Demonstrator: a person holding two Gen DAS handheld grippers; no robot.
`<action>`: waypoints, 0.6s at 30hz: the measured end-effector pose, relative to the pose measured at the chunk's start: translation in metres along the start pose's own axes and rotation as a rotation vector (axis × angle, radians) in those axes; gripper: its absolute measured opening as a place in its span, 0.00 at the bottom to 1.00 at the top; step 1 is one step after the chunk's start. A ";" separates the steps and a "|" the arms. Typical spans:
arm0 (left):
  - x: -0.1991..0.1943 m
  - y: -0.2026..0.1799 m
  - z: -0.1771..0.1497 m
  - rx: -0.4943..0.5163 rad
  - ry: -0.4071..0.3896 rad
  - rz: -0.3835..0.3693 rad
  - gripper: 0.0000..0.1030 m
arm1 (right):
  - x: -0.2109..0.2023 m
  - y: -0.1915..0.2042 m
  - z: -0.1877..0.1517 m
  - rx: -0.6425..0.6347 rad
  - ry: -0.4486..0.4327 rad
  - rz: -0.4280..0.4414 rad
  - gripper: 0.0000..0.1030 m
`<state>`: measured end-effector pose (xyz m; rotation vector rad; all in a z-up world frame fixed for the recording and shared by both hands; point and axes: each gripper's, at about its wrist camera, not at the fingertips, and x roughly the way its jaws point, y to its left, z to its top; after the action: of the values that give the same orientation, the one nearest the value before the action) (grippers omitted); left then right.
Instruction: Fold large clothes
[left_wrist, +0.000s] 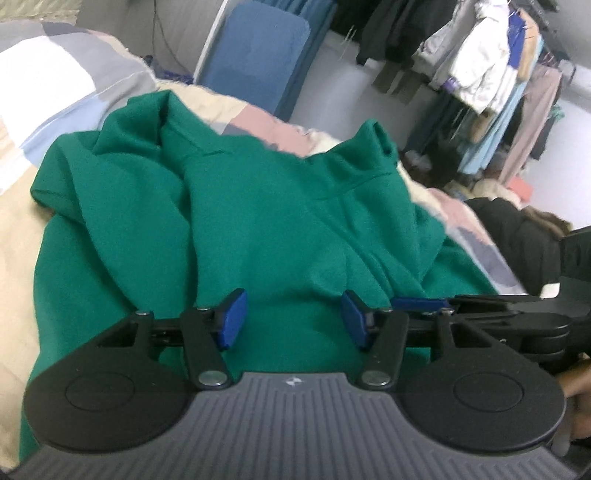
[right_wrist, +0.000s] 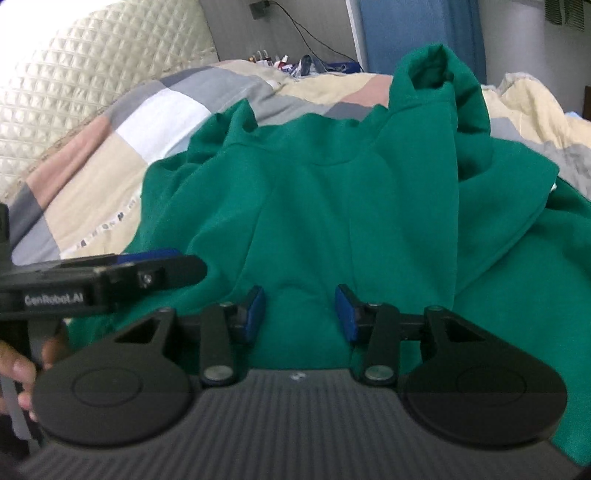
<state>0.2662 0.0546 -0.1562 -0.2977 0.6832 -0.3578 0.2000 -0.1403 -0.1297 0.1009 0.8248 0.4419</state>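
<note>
While low, both tools (left_wrist: 293, 319) over green garment (left_wrist: 258, 221)

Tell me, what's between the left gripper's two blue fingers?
Only green sweatshirt cloth. In the left wrist view the left gripper has its blue fingers standing apart over the fabric, not pinching it. Nothing else sits in the gap.

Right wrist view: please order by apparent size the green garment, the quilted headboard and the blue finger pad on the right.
1. green garment
2. quilted headboard
3. blue finger pad, though it is nearest the camera
</note>
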 end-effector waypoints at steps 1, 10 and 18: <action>0.003 0.000 0.000 0.003 0.009 0.011 0.60 | 0.002 -0.001 -0.001 0.006 0.003 0.001 0.43; -0.016 -0.004 -0.004 0.025 -0.028 0.025 0.61 | -0.009 -0.002 -0.002 0.039 -0.030 0.020 0.43; -0.068 -0.010 -0.014 0.011 -0.049 0.065 0.63 | -0.062 -0.007 -0.001 0.084 -0.081 0.029 0.45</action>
<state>0.2056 0.0714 -0.1244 -0.2720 0.6413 -0.2910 0.1646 -0.1727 -0.0898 0.2077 0.7625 0.4282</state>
